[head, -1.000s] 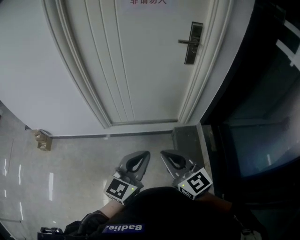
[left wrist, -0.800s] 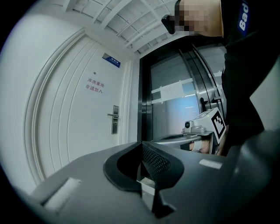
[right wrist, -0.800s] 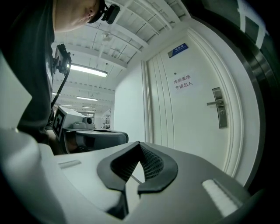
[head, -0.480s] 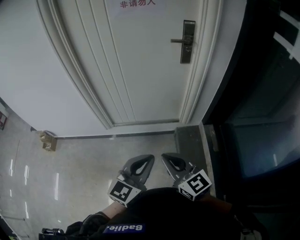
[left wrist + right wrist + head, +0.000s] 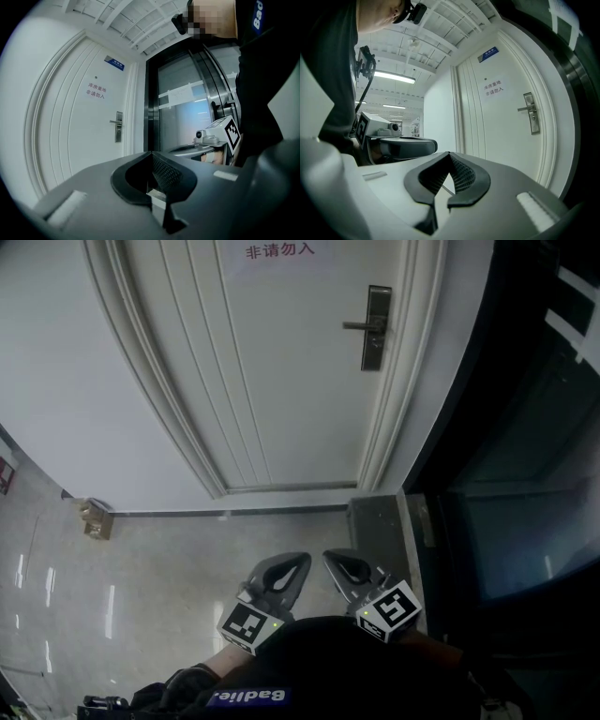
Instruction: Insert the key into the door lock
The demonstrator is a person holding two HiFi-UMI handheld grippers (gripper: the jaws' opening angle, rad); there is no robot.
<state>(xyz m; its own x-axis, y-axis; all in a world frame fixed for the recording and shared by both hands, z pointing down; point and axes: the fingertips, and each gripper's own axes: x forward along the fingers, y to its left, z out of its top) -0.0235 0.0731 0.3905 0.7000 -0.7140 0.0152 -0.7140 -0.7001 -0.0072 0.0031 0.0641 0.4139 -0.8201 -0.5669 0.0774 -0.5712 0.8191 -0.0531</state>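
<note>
**Both grippers low and closed, well short of the lock**

Pale, glossy floor [image 5: 141,559] runs up to a white panelled door [image 5: 281,362] set in a moulded frame, with a dark glass panel [image 5: 525,474] just to its right. A paper notice [image 5: 277,251] with red characters is stuck high on the door, and a small blue sign [image 5: 488,54] sits above the frame. The door lock [image 5: 378,327] – a tall dark metal plate with a lever handle pointing left – is mounted near the door's right edge, closed and untouched. A small brown box [image 5: 95,518] stands against the wall at the left.

At the bottom of the head view the two tools are held side by side close to the person's body, pointing towards the door and well apart from the lock. The left gripper [image 5: 302,562] has its jaws pressed together at the tips; a pale block [image 5: 157,199] shows in the hollow behind them. The right gripper [image 5: 332,557] is likewise pressed together, and a thin pale sliver [image 5: 447,190] shows in the hollow behind its tips – whether that is the key cannot be told.
</note>
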